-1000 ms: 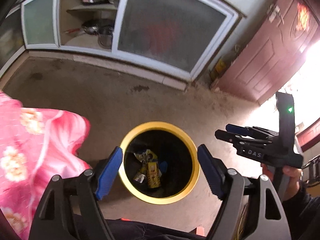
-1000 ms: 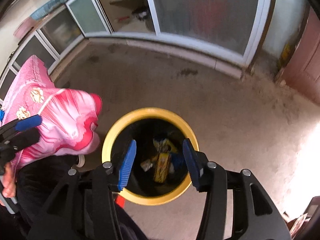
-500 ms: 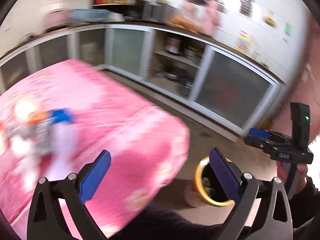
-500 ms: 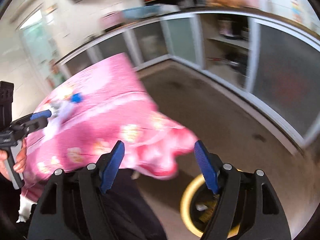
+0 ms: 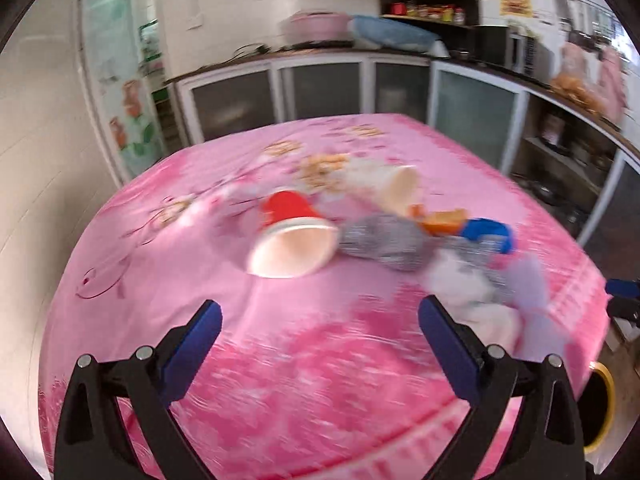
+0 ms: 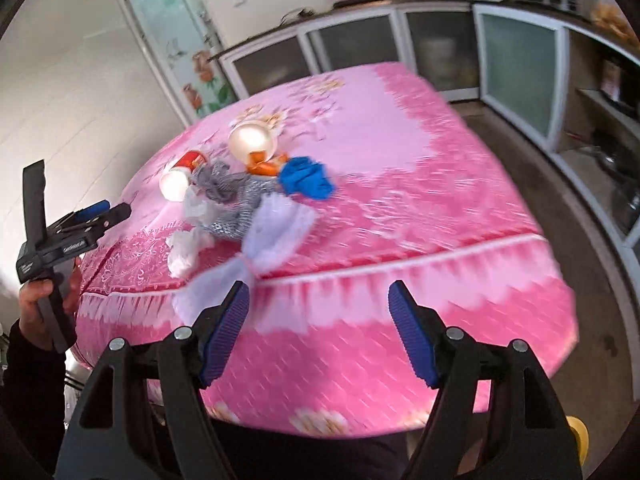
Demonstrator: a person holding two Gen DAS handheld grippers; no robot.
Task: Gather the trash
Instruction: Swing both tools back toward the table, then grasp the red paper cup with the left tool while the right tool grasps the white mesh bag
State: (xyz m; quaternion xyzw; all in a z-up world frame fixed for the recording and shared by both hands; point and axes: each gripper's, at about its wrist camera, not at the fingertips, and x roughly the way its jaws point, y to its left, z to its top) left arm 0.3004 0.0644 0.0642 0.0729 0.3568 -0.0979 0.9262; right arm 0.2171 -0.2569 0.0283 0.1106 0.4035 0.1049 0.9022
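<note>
1. Left wrist view: left gripper (image 5: 320,334) hovers over the pink table (image 5: 280,380), jaws wide apart, holding nothing. Motion blur throughout.
2. Right wrist view: right gripper (image 6: 318,328) sits off the table's near edge, jaws also wide, nothing held.
3. Trash lies in a cluster on the cloth: red cup (image 5: 290,236) on its side, mouth toward the camera; white cup (image 5: 396,190) behind it, also tipped; grey wad (image 5: 384,242) touching the red cup's rim; orange scrap (image 5: 442,218); blue scrap (image 5: 486,234); white wrapper (image 5: 500,300) nearest the edge.
4. Same pile from the right: red cup (image 6: 184,172), white cup (image 6: 252,140), grey wad (image 6: 230,192), blue scrap (image 6: 306,178), white wrapper (image 6: 272,232) hanging over the table hem, just beside the right gripper's left finger.
5. Yellow bin (image 5: 602,408) shows at the low right corner on the floor beside the table; only a sliver (image 6: 578,438) shows in the right view.
6. Step, my read: reaching for the next piece; nothing is picked yet.
7. Next move likely needs one gripper lowered onto a single item. The wrapper is closest for the right, the red cup is ahead of the left.
8. Obstacles: items touch and overlap, so a grab may drag neighbours; the tipped cups can roll; the cloth may bunch under a finger.
9. Around: cabinets (image 5: 332,88) along the wall, shelf with jars (image 5: 428,10), both well apart from the work.
</note>
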